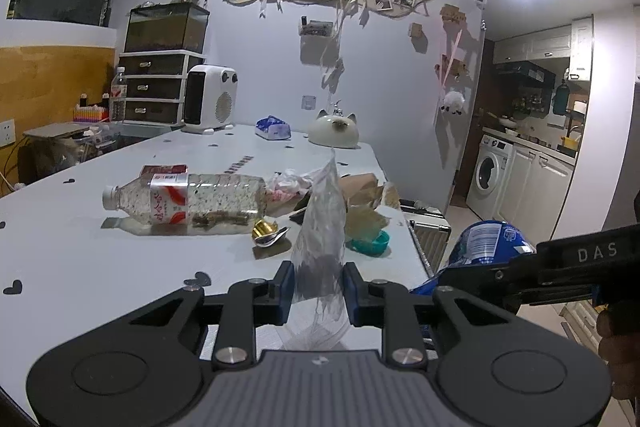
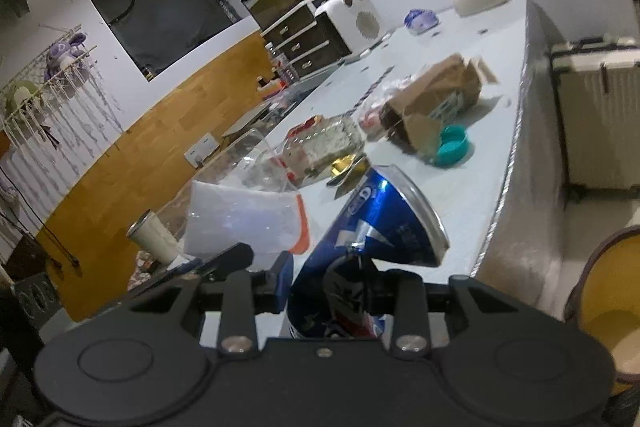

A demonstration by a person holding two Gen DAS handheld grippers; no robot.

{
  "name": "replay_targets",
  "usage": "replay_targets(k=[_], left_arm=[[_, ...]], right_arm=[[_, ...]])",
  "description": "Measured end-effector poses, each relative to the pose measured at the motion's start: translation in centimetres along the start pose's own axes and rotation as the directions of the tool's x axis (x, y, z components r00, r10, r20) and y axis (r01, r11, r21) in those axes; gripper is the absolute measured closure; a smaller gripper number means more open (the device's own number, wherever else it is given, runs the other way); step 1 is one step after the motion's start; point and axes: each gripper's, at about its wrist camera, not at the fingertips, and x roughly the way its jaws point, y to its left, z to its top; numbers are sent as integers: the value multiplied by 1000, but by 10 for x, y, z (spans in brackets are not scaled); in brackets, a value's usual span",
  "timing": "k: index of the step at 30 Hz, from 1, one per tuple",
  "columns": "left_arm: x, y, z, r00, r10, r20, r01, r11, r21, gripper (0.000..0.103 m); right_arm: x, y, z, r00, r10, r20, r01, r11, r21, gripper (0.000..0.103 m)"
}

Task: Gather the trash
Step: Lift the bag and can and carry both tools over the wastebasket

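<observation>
My left gripper [image 1: 319, 285] is shut on the lower part of a clear plastic bag [image 1: 320, 227], which stands upright over the white table [image 1: 80, 247]. Just right of it my right gripper [image 2: 332, 287] is shut on a crushed blue drink can [image 2: 380, 223], lifted off the table's near corner. In the right wrist view the bag [image 2: 244, 223] hangs left of the can. On the table lie a clear plastic bottle [image 1: 188, 201], a gold foil cup [image 1: 266, 229], a teal lid [image 1: 370, 243], a torn brown paper bag [image 1: 364, 191] and crumpled wrappers [image 1: 288, 183].
A yellow bin [image 2: 612, 303] stands on the floor at the lower right, beyond the table edge. A silver suitcase [image 1: 428, 231] sits beside the table. At the table's far end are a white heater [image 1: 210, 99], a cat-shaped dome [image 1: 334, 131] and a drawer unit [image 1: 156, 87].
</observation>
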Motion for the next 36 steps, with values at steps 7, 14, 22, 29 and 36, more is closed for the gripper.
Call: replay_targets(k=[7, 14, 22, 29, 36], left_arm=[[3, -22, 9, 999, -35, 17, 35, 999, 19, 76], [17, -61, 15, 994, -108, 9, 107, 993, 48, 77], [40, -117, 11, 983, -182, -34, 184, 980, 76, 77], [59, -165, -2, 970, -233, -67, 238, 968, 79, 77], [93, -215, -26, 948, -286, -143, 298, 952, 75, 77]], right_arm=[[-31, -11, 3, 992, -103, 67, 106, 993, -48, 68], [-72, -32, 4, 965, -224, 136, 236, 969, -73, 68], [-117, -62, -3, 904, -379, 198, 403, 910, -94, 68], [-140, -96, -13, 838, -498, 223, 528, 843, -100, 68], [-154, -136, -26, 779, -591, 209, 617, 783, -85, 68]])
